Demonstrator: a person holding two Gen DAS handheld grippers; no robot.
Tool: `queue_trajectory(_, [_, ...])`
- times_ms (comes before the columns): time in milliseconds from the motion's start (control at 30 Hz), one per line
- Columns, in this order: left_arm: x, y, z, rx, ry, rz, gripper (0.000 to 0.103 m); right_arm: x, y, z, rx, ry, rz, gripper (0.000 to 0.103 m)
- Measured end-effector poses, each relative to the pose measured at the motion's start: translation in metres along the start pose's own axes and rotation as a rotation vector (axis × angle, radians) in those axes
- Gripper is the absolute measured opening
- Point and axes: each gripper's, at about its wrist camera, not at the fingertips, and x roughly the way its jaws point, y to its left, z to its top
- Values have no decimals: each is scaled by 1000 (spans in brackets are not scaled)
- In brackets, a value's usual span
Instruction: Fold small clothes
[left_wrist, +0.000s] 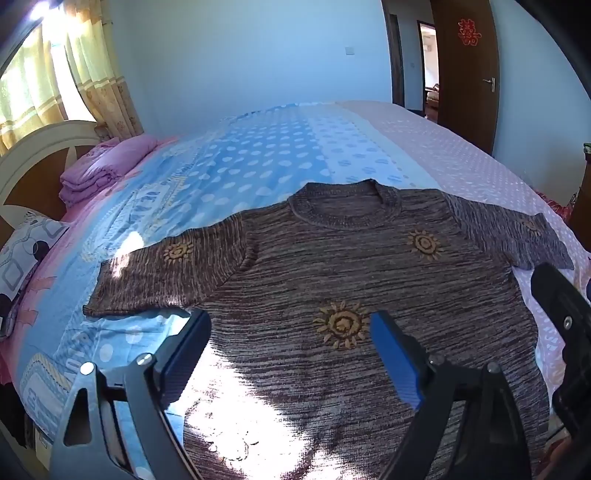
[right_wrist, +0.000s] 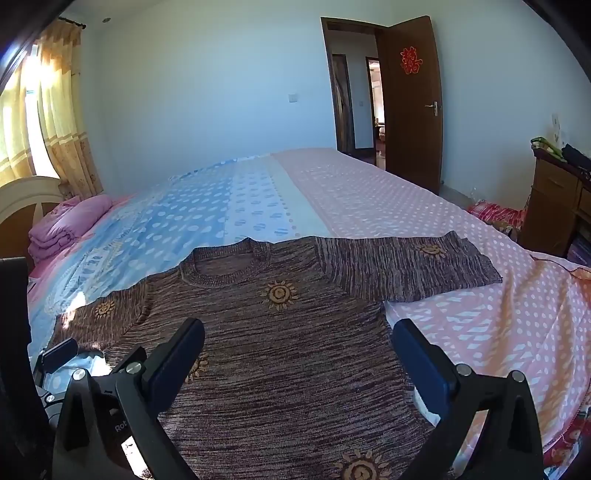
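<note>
Your brown knit sweater (left_wrist: 332, 266) lies flat and face up on the bed (left_wrist: 258, 162), neckline at the far side, hem toward you, both short sleeves spread out to the left and right. It is a marled brown knit with yellow sun motifs (left_wrist: 341, 325) on the chest and sleeves. A bright patch of sunlight falls on its near left part and on the left sleeve.

Your left gripper (left_wrist: 291, 354) hovers over the near left part of the sweater, its fingers spread wide apart with nothing between them but the knit below; whether the tips touch the fabric cannot be told. Your right gripper (right_wrist: 299, 358) hangs over the near right side, also spread wide and holding nothing: its left finger is over the body of the sweater, its right finger (right_wrist: 424, 362) over the sweater's right edge and the pink dotted sheet (right_wrist: 461, 295) beside it.

At the far left a folded pink blanket (left_wrist: 96, 166) sits by the headboard (left_wrist: 37, 155), beside the yellow curtains (left_wrist: 44, 81). At the far right a brown door (right_wrist: 413, 103) stands open, with a wooden cabinet (right_wrist: 554, 199) to its right.
</note>
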Motion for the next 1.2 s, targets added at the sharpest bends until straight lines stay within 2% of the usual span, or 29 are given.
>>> queue_trajectory(133, [-2,3,1,-17,-10,0,91,0,0,0,0,0,1,102])
queue_trajectory(200, [-2,7,1,-36,-13,-6,94,0,1,1,-1,-2,2,102])
queue_trajectory(400, [-1,21,-2,-117,-13,-45,97,-3,3,1,-8,-8,7,102])
queue_trajectory(1200, [-10,34,0,-141,-55,-47,97,-13,11,2,-28,-27,10,102])
